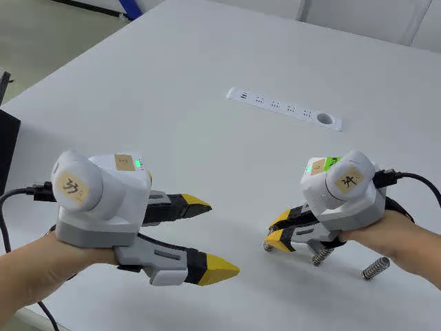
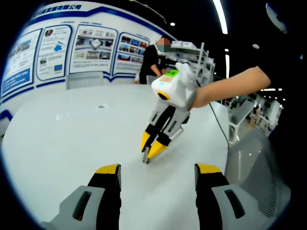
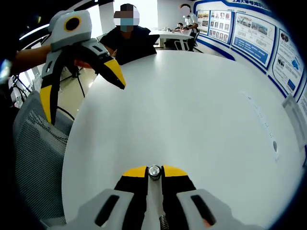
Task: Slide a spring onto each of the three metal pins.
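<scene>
Left gripper at lower left of frame, jaws spread wide, pointing right, right gripper at lower right, angled down-left, jaws pinched on a metal pin

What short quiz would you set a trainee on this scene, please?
1. True or false: the left gripper is open.
2. What lies far out on the table? A power strip; B mug; C tray.
3. Which gripper is shut on a pin?
Key: 1 true. 2 A. 3 the right gripper.
</scene>
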`<state>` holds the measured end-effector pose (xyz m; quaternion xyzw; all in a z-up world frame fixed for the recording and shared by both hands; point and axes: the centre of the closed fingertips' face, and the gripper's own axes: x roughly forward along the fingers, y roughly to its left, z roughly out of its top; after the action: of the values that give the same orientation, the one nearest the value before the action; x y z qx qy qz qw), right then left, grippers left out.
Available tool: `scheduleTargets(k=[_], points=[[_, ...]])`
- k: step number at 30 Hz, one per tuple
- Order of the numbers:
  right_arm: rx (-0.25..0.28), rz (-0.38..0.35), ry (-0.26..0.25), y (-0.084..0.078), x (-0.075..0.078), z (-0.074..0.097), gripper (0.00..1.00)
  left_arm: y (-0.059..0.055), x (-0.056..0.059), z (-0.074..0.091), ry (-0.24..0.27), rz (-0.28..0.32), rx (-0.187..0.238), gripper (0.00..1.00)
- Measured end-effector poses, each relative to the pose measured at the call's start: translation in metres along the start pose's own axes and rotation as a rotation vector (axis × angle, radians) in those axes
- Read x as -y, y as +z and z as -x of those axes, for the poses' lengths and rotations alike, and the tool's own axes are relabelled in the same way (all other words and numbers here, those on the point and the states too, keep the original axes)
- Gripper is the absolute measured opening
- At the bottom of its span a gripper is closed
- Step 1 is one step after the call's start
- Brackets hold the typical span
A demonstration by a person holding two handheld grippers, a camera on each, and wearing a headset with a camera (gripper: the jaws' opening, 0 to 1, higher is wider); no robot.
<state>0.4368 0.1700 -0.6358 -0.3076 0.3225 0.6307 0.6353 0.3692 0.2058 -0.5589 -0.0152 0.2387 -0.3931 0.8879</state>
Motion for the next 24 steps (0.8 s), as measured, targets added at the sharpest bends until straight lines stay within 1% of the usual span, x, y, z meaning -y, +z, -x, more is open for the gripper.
scheduleTargets(k=[2,6,12,17,20,24], points=[[0.012,-0.010,-0.002,0.002,0.000,0.000,0.12,-0.001,0.000,0.000,0.000,-0.001,-0.003,0.63],[0.006,-0.001,-0.004,0.001,0.000,-0.001,0.12,-0.002,0.001,0.000,-0.002,-0.002,-0.009,0.63],[0.006,-0.011,-0.008,0.001,0.000,0.000,0.14,-0.001,0.003,0.001,-0.005,0.003,-0.006,0.64],[0.031,-0.022,-0.017,0.006,0.001,0.004,0.16,0.000,0.003,0.000,-0.003,0.002,-0.005,0.64],[0.050,-0.028,-0.022,0.010,0.001,0.010,0.17,0.001,0.003,-0.002,-0.006,-0.003,-0.009,0.64],[0.098,-0.036,-0.041,0.018,0.003,0.024,0.18,0.004,0.004,-0.006,-0.008,-0.007,-0.012,0.64]])
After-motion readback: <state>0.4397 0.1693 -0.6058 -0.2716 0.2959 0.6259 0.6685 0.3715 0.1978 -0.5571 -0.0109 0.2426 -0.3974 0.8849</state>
